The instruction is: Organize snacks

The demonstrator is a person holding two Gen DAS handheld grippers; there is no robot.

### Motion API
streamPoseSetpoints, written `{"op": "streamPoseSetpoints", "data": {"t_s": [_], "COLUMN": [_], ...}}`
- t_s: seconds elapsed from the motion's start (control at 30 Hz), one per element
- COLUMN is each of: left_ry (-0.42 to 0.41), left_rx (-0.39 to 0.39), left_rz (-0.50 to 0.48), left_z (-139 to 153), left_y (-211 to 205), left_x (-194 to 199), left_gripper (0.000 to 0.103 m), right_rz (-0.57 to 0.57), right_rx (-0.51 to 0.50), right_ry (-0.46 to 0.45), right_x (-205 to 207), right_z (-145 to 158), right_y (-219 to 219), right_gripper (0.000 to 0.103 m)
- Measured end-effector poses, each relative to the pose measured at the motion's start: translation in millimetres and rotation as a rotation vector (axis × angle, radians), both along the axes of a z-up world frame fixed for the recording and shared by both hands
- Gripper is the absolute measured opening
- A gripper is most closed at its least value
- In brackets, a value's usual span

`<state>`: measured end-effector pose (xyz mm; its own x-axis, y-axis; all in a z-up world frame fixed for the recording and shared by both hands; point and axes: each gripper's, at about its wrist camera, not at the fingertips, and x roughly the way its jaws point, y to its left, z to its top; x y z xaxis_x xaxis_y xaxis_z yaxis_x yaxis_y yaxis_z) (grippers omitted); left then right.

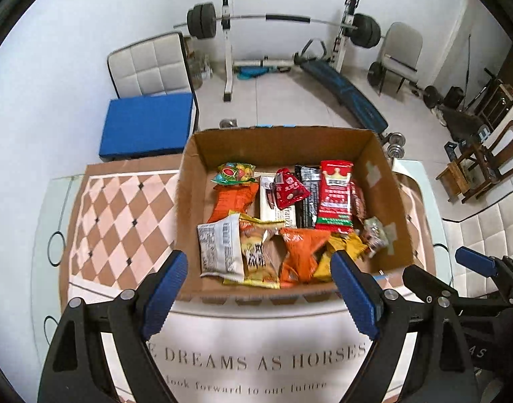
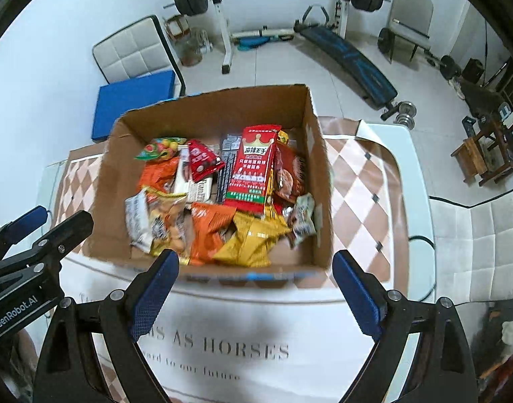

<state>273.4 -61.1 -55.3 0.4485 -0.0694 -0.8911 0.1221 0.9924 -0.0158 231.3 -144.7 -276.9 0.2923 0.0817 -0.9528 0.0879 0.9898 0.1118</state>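
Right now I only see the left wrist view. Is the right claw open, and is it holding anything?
Observer: The right claw is open and empty, near the cardboard box front wall.
Operator: What's half hidden at the front right inside?
Observer: A yellow packet, beside an orange packet.
Operator: And right of the red crown packet?
Observer: A brown cookie packet, between it and the box's right wall.

A brown-and-pink diamond-patterned cloth (image 1: pixel 122 215) is spread over the glass bench (image 1: pixel 45 235). Behind it, a white quilted chair (image 1: pixel 149 63) with a blue cushion (image 1: pixel 145 124) is seen. A barbell on a white rack (image 1: pixel 229 20) and a dark slanted sit-up board (image 1: pixel 343 90) are placed against the far wall.
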Motion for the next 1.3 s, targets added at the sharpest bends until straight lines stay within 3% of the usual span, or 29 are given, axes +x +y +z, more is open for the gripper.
{"op": "streamPoseSetpoints", "data": {"t_s": [0.3, 0.53, 0.93, 1.1, 1.2, 1.3], "left_ry": [-0.115, -0.196, -0.247, -0.258, -0.256, -0.277], "left_rx": [-0.047, -0.035, -0.046, -0.045, -0.037, -0.025], "left_rz": [-0.007, -0.010, -0.002, 0.003, 0.003, 0.013], "left_z": [64.8, 103.0, 127.8, 126.5, 123.6, 120.2], "left_y": [9.8, 18.1, 30.2, 32.1, 30.8, 29.6], "left_x": [-79.4, -125.4, -166.3, -167.3, -162.9, -159.5], "left_gripper": [0.087, 0.087, 0.087, 0.087, 0.099, 0.099], "right_rz": [-0.015, -0.024, -0.040, -0.047, -0.049, -0.047], "right_rx": [-0.005, -0.035, -0.064, -0.085, -0.102, -0.138], "right_ry": [-0.117, -0.200, -0.298, -0.316, -0.316, -0.332], "right_x": [-79.4, -138.6, -201.7, -207.9, -204.0, -197.1], "right_z": [69.7, 121.8, 183.0, 191.1, 188.6, 185.0], "right_y": [0.8, 3.1, 10.5, 10.9, 11.6, 13.7], "right_gripper": [0.095, 0.095, 0.095, 0.095, 0.101, 0.101]}}
